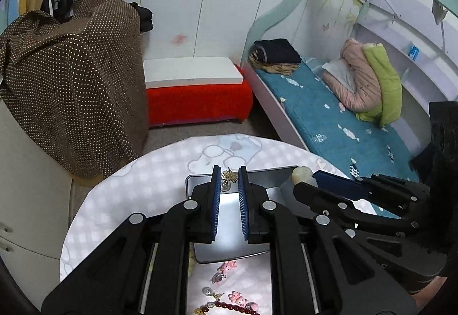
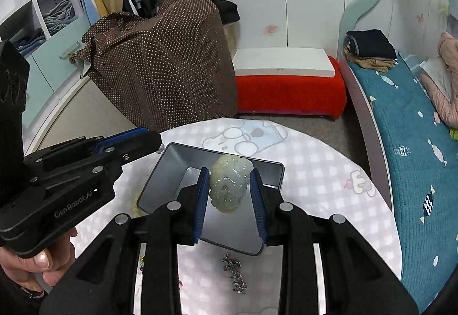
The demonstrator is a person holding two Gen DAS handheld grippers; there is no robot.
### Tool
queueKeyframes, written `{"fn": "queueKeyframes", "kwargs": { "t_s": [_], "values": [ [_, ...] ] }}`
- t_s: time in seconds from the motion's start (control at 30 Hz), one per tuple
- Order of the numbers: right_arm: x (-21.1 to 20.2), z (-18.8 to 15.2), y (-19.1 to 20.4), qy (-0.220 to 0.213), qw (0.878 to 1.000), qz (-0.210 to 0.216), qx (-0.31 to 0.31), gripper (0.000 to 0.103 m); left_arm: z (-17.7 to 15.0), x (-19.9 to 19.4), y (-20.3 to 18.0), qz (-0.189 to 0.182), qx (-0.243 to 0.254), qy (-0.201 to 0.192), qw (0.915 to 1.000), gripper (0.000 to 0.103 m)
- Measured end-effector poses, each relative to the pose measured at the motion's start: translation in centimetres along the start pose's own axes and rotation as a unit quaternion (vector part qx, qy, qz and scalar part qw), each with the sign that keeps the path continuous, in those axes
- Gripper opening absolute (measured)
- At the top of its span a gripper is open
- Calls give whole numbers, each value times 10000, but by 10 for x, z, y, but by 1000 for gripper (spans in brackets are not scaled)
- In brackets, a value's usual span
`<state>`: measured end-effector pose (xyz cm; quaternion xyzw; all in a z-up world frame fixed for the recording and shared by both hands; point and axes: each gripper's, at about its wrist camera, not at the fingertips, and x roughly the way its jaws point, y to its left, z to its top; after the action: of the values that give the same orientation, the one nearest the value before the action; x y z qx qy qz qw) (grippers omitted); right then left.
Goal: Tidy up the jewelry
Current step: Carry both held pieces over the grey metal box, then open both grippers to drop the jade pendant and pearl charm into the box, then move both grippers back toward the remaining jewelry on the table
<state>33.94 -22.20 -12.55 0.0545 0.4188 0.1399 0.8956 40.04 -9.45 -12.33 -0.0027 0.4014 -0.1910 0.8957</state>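
A shallow silver metal tray point(image 1: 257, 174) point(image 2: 171, 160) lies on a round table. My left gripper point(image 1: 230, 172) hangs over the tray with a small gold earring point(image 1: 229, 176) between its tips; the jaws stand narrowly apart, pads touching it. My right gripper point(image 2: 229, 174) is shut on a pale green carved jade pendant point(image 2: 229, 183), held above the tray. The pendant also shows in the left wrist view point(image 1: 302, 173), at the right gripper's tips point(image 1: 312, 174). Loose jewelry lies near me: pink charms point(image 1: 227, 266), a dark red bead string point(image 1: 229, 307), a silver chain point(image 2: 234, 272).
The table point(image 2: 315, 172) wears a pale checked cloth with cartoon prints. Beyond it stand a brown dotted cover point(image 1: 77, 80), a red bench with a white box point(image 1: 194, 91), and a bed with a teal blanket point(image 1: 329, 120). The left gripper's body point(image 2: 71, 180) is at left.
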Motion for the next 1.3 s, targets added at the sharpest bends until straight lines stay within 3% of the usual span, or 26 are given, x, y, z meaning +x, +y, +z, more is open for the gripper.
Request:
{"fn": "queueKeyframes", "kwargs": {
  "t_s": [0.03,0.1,0.17,0.3,0.33,0.37,0.9,1.3],
  "values": [
    [0,0,-1,11,10000,-3,29,27,0,-3,0,30,4,-27,10000,29],
    [0,0,-3,39,10000,-17,46,28,0,-8,2,88,-45,-119,9999,63],
    [-2,2,-4,3,10000,8,93,32,0,-15,4,139,-79,-233,9996,69],
    [-13,3,-6,-184,9997,-35,161,73,1,-29,9,238,-168,-385,9988,90],
    [-17,4,-7,-244,9995,-42,195,89,1,-34,12,260,-217,-440,9985,91],
    [-20,4,-7,-299,9993,-60,223,96,1,-39,14,274,-259,-489,9981,91],
    [-70,-3,-3,-835,9955,-247,382,96,-19,-114,13,707,-244,-1143,9906,95],
    [-116,-46,7,-1181,9921,-348,251,96,-62,-160,4,1181,-91,-1498,9816,97]
  ]
}}
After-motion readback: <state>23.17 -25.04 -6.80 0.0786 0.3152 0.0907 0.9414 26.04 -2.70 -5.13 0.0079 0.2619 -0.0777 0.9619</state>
